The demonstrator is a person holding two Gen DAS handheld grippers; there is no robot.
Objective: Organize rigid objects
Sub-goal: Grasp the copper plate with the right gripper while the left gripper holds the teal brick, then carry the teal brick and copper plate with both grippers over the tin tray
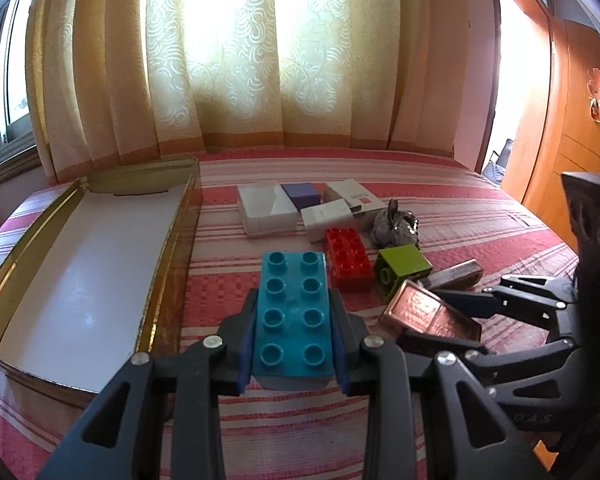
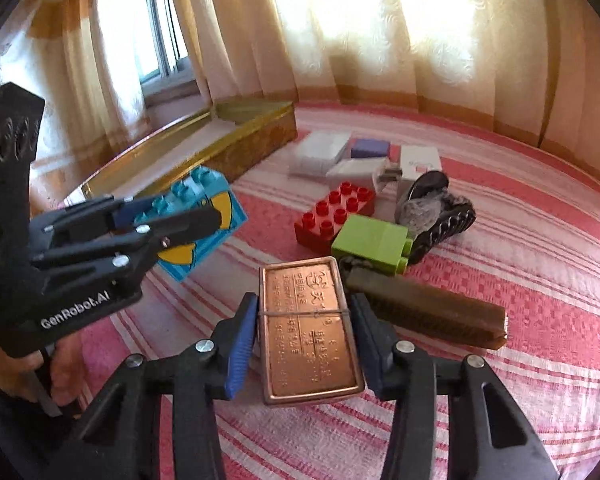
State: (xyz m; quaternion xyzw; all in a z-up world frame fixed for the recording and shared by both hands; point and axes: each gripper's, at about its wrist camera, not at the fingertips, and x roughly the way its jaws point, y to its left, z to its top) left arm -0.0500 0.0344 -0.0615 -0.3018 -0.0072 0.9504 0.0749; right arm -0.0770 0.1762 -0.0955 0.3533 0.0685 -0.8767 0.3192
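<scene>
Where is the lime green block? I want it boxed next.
In both views the lime green block lies on the bedspread, right of the red brick, just beyond the copper tin.

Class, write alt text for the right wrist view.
The right gripper clamps a copper-coloured bar above a red striped cloth. At left, the left gripper holds a teal brick; red and green bricks lie behind.
</scene>
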